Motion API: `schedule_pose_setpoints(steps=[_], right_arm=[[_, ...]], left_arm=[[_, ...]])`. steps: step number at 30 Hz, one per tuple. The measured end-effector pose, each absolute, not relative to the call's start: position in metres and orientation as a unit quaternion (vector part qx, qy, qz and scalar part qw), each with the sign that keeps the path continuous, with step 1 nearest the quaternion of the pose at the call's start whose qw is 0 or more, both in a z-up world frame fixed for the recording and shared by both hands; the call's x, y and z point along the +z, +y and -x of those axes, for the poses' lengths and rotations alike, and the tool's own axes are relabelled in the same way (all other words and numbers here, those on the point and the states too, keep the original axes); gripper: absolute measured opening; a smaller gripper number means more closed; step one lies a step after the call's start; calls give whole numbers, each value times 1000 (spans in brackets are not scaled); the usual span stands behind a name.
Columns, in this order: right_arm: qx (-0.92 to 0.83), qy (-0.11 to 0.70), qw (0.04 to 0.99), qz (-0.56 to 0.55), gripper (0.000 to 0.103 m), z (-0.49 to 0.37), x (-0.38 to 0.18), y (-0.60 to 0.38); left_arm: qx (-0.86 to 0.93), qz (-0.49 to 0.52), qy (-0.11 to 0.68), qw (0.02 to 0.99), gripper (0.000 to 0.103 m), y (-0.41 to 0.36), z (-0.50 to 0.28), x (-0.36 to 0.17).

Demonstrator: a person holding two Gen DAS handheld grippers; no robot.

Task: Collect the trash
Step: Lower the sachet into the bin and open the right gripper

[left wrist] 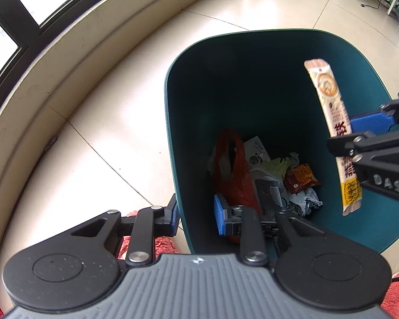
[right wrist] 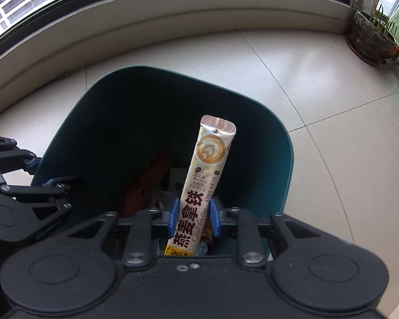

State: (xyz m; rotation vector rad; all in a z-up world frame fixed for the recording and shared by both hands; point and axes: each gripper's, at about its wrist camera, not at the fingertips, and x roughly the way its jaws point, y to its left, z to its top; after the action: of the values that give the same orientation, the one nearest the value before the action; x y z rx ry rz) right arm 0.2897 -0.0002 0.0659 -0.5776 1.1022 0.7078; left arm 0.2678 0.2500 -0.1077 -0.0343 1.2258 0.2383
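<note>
- Nearest in the right wrist view, the right gripper (right wrist: pixel 193 219) is closed on a coffee stick sachet (right wrist: pixel 205 178); the blue pads squeeze its lower part and the long upper part stands free, tilted over the open bin
- In the left wrist view, the left gripper (left wrist: pixel 196 216) clamps the near wall of the green trash bin (left wrist: pixel 170 122), one blue pad outside the wall and one inside, so it seems to hold the bin steady
- Lower, on the bin floor, trash lies already: a red plastic bag (left wrist: pixel 232 170), an orange snack wrapper (left wrist: pixel 300 176) and crumpled paper (left wrist: pixel 307 200)
- Beyond the bin are the pale floor tiles (right wrist: pixel 319 79), then the window ledge (right wrist: pixel 173 16), and a potted plant (right wrist: pixel 372 34) in the far corner
- Risks, in my judgement: the sachet is light and flat, so on release it may stick to a pad or flutter against the bin wall; it is held near the right side of the opening, so a release too early can put it on the rim or on the floor
- If the left grip slips, the bin may tip or shift under the drop
</note>
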Motion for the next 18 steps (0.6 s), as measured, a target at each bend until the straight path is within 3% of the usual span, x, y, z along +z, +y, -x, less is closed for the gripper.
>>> schedule_pose_setpoints(steps=[8,18], right_arm=[[301,543,736,270,25,-291,21,7],[304,540,741,259,30,-287,25,5]], left_arm=[[108,13,576,810,26,248,-269,-111],[107,14,582,806,26,250,-272,-112]])
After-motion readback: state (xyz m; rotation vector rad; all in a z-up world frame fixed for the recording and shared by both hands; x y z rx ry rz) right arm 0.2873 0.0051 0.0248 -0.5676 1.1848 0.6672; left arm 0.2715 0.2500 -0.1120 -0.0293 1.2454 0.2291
